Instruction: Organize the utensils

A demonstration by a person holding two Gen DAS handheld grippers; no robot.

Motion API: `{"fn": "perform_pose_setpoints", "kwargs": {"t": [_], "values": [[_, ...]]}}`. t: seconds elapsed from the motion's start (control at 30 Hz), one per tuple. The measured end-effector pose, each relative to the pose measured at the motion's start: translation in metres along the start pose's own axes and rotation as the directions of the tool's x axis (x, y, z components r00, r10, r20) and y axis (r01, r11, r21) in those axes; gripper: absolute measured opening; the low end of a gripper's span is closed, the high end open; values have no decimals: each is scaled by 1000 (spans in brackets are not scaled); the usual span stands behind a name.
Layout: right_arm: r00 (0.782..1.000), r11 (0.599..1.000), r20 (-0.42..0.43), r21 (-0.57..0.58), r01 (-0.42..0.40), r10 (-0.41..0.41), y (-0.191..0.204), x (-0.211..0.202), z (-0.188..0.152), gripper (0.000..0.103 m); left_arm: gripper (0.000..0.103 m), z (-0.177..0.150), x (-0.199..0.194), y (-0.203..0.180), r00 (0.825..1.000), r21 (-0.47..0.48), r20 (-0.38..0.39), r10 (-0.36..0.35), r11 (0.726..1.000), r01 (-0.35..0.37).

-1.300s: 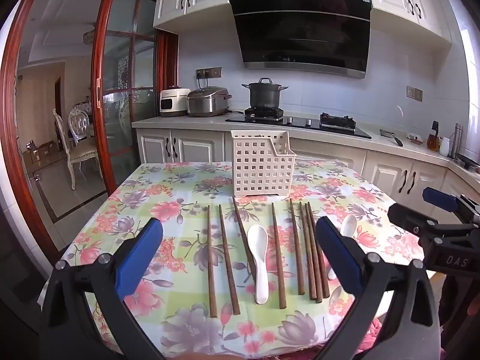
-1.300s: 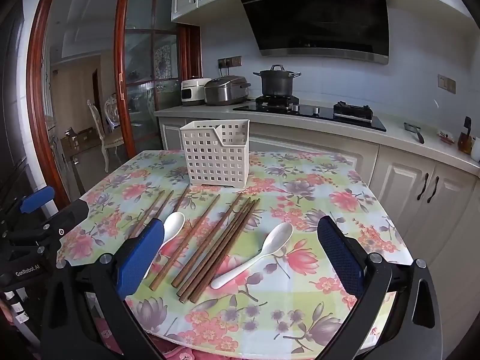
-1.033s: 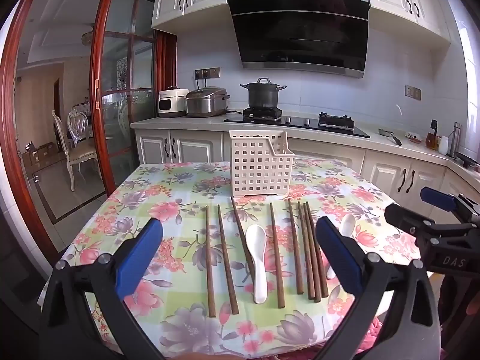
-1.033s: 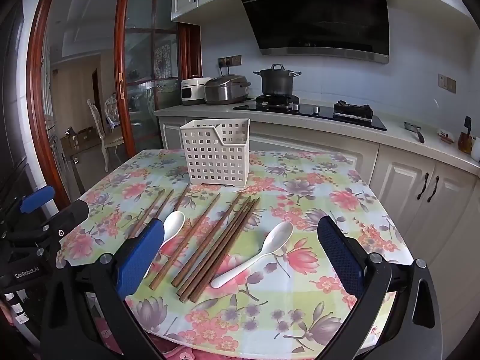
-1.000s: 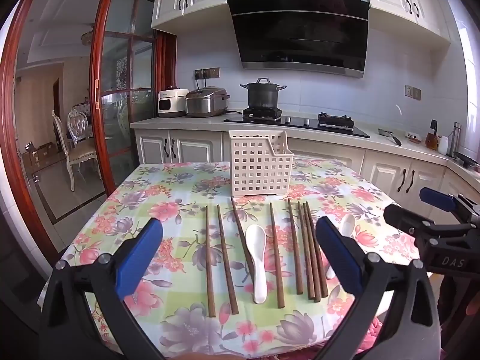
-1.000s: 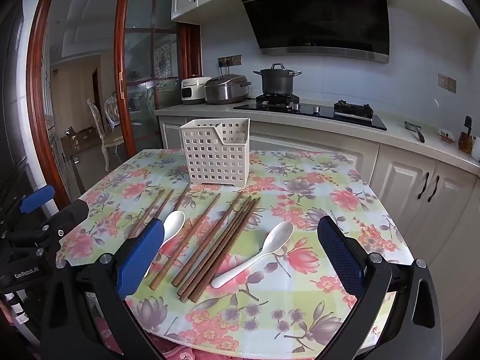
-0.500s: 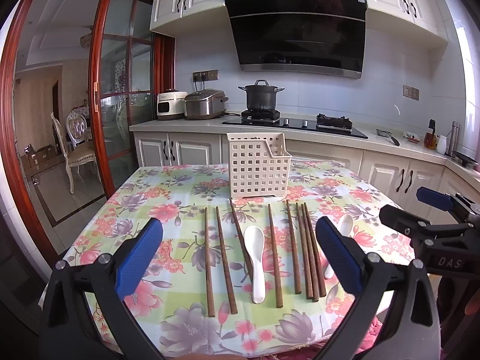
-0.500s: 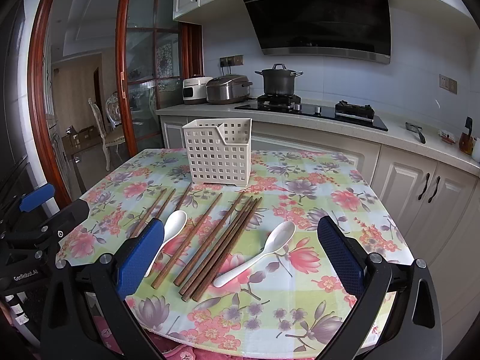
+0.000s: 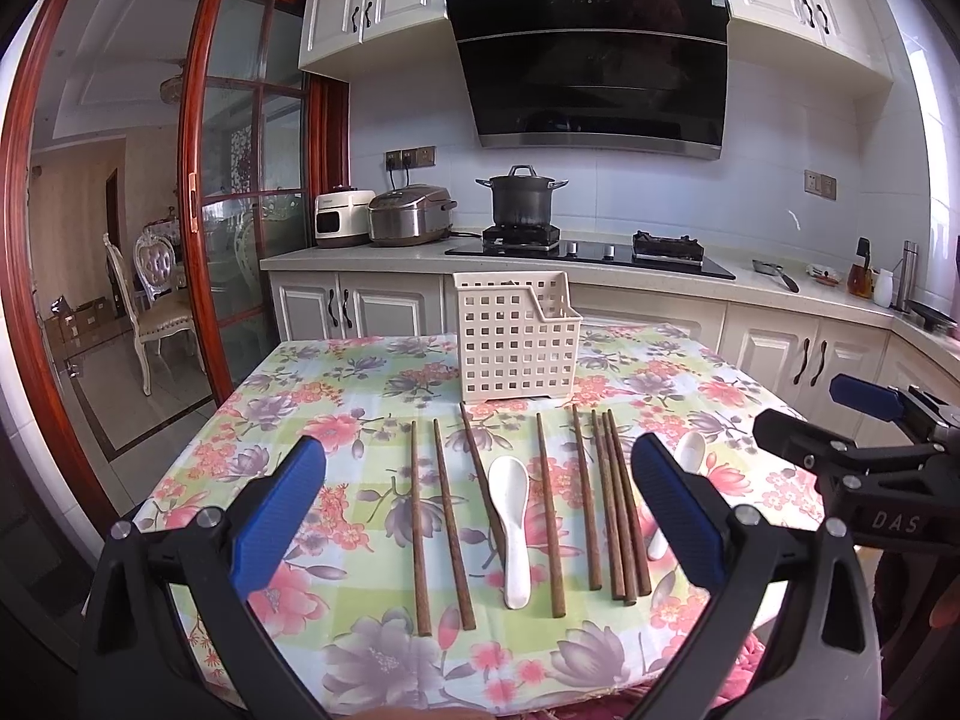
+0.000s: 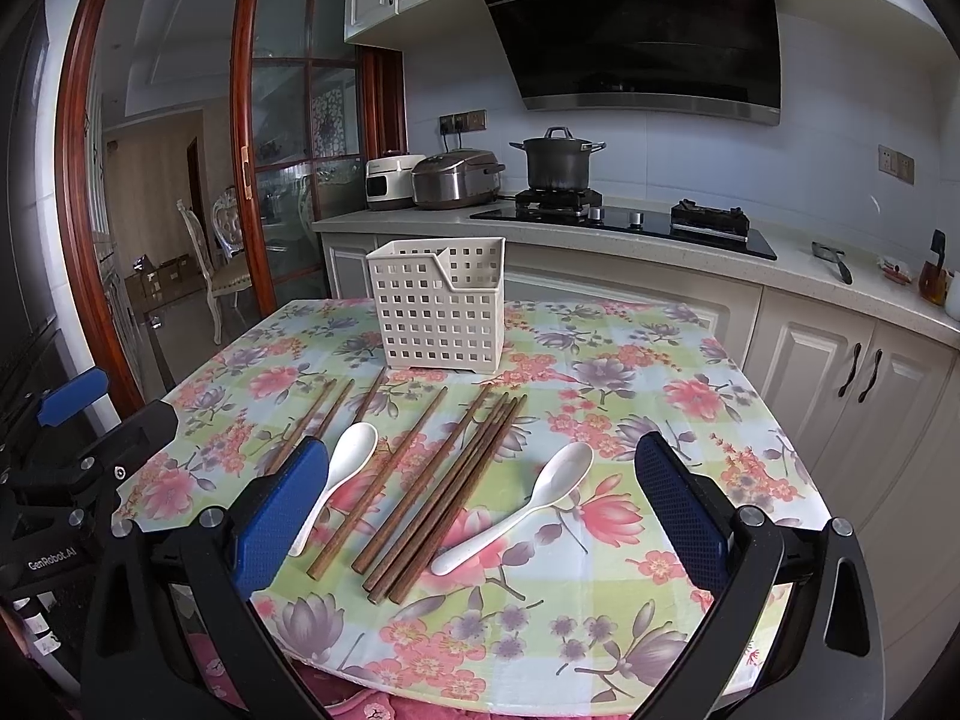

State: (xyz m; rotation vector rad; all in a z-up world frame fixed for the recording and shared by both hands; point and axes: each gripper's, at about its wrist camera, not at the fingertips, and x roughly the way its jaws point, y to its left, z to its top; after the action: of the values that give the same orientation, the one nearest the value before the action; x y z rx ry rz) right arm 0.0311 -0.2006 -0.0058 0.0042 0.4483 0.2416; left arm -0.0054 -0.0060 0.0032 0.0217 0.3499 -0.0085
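Several brown wooden chopsticks (image 9: 549, 510) lie side by side on the floral tablecloth (image 9: 336, 420), with a white spoon (image 9: 513, 525) among them and a second white spoon (image 10: 528, 501) at their right. A white perforated utensil basket (image 9: 517, 345) stands upright behind them; it also shows in the right wrist view (image 10: 441, 312). My left gripper (image 9: 480, 516) is open and empty, held above the table's near edge. My right gripper (image 10: 474, 513) is open and empty, also above the near edge. Each gripper shows at the side of the other's view.
Behind the table runs a kitchen counter (image 9: 780, 294) with a hob, a black pot (image 9: 521, 201) and two cookers (image 9: 408, 216). A glass sliding door (image 9: 234, 192) and a chair (image 9: 159, 312) are at the left. White cabinets (image 10: 852, 384) stand close at the right.
Both grippers have risen and tilted slightly, so the table sits a little lower in view. Nothing on the table has moved.
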Motion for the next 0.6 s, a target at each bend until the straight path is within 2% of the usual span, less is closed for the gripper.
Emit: {"fn": "perform_pose_setpoints", "kwargs": {"t": [0.6], "values": [[1000,1000,-2,4,-2,2,0,0,-1,96,99,0,0,0,1000,-1,-1,-1,1000,1]]}}
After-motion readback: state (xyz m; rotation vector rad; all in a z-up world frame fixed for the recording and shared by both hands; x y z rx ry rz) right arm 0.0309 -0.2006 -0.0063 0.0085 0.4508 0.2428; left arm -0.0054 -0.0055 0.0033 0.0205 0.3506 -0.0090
